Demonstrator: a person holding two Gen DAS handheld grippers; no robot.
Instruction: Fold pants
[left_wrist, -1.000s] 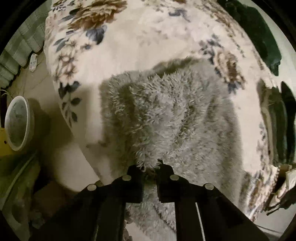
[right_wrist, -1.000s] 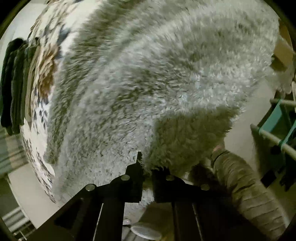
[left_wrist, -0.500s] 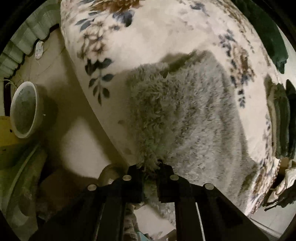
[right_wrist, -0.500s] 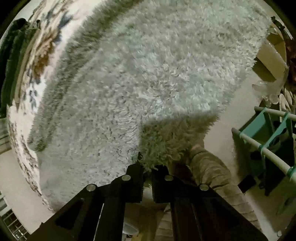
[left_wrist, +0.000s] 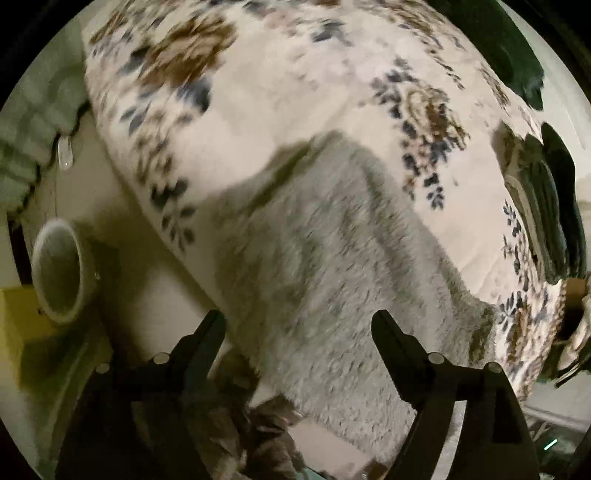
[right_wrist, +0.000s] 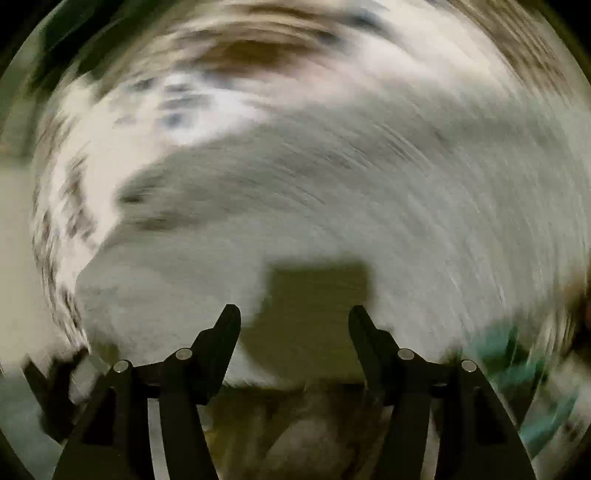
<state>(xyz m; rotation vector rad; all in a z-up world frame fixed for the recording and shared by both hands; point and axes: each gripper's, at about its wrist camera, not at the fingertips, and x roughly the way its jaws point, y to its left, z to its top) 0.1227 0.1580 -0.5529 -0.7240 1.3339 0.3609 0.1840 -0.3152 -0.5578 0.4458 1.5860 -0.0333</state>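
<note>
My left gripper (left_wrist: 298, 325) has its jaws opening, nothing pinched between them; the grey fleece pants (left_wrist: 332, 266) lie just ahead and below, flat on the floral bedspread (left_wrist: 295, 92); my right gripper (right_wrist: 294, 319) is opening too, jaws apart over the same fleece, view heavily smeared. Progress, as I judge it: one fold laid down and released; further folds likely remain, final shape not checkable. Versus half a second ago: both grippers then pinched the fleece edge; now both have let go.

Pants (left_wrist: 332, 266) flat on bedspread (left_wrist: 295, 92)
</note>
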